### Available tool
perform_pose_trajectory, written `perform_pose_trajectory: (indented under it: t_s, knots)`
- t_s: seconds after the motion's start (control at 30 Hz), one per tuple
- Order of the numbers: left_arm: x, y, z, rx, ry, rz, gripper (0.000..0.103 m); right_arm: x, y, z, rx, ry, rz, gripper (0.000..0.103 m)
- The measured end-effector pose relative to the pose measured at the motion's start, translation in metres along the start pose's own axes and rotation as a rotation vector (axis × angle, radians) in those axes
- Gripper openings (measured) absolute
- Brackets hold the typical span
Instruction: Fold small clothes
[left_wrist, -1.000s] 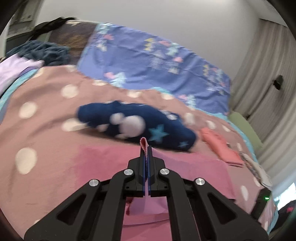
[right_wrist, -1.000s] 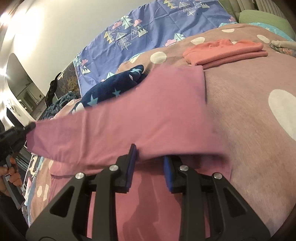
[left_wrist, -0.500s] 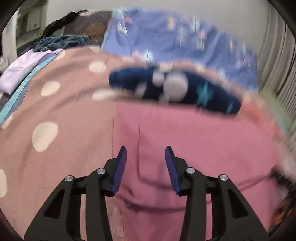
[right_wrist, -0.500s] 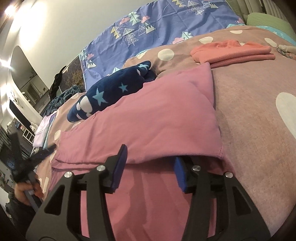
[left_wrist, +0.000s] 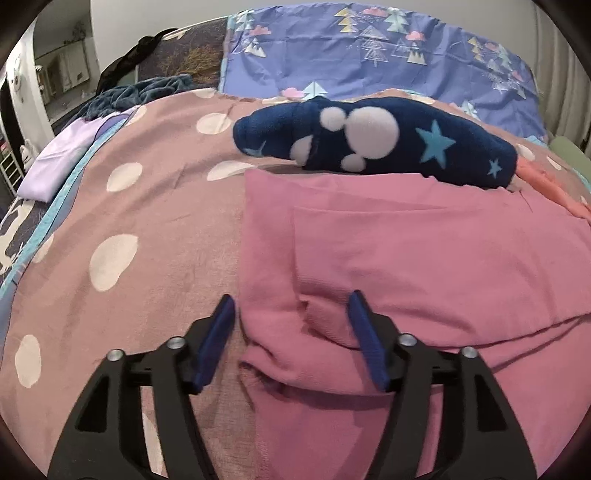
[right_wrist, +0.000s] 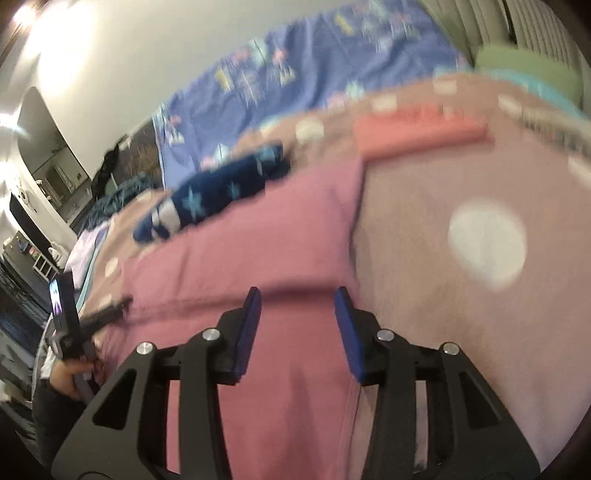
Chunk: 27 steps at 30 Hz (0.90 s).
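A pink garment (left_wrist: 406, 251) lies folded over on the dotted bedspread (left_wrist: 129, 221). My left gripper (left_wrist: 291, 297) hangs low over its left edge, its jaws opening, with a raised wrinkle of pink cloth between the fingers and no pad pressing on it. In the blurred right wrist view, my right gripper (right_wrist: 297, 291) hovers above the pink garment (right_wrist: 258, 229) near its right edge. Its jaws are closing a little and grip nothing. The left gripper (right_wrist: 110, 308) shows at the far left, held by a hand (right_wrist: 70, 373).
A navy garment with stars and white blobs (left_wrist: 376, 144) lies just behind the pink one. A folded coral garment (right_wrist: 417, 129) sits at the back right. A lilac cloth (left_wrist: 62, 158) and a dark blanket (left_wrist: 140, 92) lie far left; a blue patterned sheet (left_wrist: 369, 48) covers the back.
My left gripper let go of the pink cloth corner, opened wide and sank onto the garment. The lifted layer now lies flat. My right gripper opened and drew up and back.
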<state>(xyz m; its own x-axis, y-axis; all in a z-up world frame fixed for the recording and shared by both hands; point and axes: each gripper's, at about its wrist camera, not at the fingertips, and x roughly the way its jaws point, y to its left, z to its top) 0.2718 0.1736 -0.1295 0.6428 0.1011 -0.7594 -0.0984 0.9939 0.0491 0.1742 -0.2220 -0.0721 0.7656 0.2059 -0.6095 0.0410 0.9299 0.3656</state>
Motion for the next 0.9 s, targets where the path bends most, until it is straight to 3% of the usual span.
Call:
perform_pose_trajectory:
  t_s: [0.1, 0.2, 0.23, 0.27, 0.3, 0.47, 0.53, 0.57, 0.7, 0.77, 0.8, 0.83, 0.9]
  knots:
    - [0.002, 0.008, 0.001, -0.036, 0.010, -0.035, 0.069, 0.015, -0.007, 0.035, 0.000, -0.044, -0.056, 0.044]
    - [0.004, 0.011, 0.000, -0.057, 0.015, -0.051, 0.070, 0.073, -0.034, 0.074, 0.081, 0.071, -0.105, 0.046]
    - [0.003, 0.010, 0.000, -0.055, 0.014, -0.048, 0.070, 0.101, -0.046, 0.082, 0.131, 0.159, -0.094, 0.041]
    - [0.003, 0.008, 0.000, -0.048, 0.013, -0.039, 0.070, 0.116, -0.052, 0.085, 0.162, 0.203, -0.057, 0.017]
    - [0.003, 0.007, 0.000, -0.044, 0.012, -0.033, 0.070, 0.123, -0.052, 0.088, 0.154, 0.214, -0.032, 0.004]
    - [0.004, 0.008, 0.001, -0.050, 0.017, -0.034, 0.072, 0.111, -0.030, 0.098, -0.082, 0.102, -0.179, 0.000]
    - [0.004, 0.008, 0.001, -0.051, 0.016, -0.031, 0.073, 0.124, -0.043, 0.096, -0.124, 0.097, -0.372, 0.000]
    - [0.004, 0.008, 0.001, -0.051, 0.016, -0.029, 0.073, 0.127, -0.054, 0.094, -0.102, 0.107, -0.380, 0.000]
    - [0.004, 0.008, 0.001, -0.048, 0.017, -0.029, 0.073, 0.085, -0.050, 0.093, -0.030, 0.057, -0.172, 0.004]
    - [0.004, 0.008, 0.001, -0.048, 0.016, -0.027, 0.073, 0.056, -0.020, 0.079, -0.121, 0.029, -0.056, 0.004]
    - [0.004, 0.008, 0.000, -0.047, 0.015, -0.026, 0.073, 0.046, -0.003, 0.066, -0.196, 0.036, -0.016, 0.013]
    - [0.004, 0.008, 0.000, -0.047, 0.015, -0.026, 0.074, 0.043, 0.009, 0.056, -0.254, 0.057, -0.015, 0.018]
    - [0.004, 0.008, 0.000, -0.048, 0.016, -0.027, 0.074, 0.054, 0.021, 0.019, -0.369, 0.150, -0.108, 0.032]
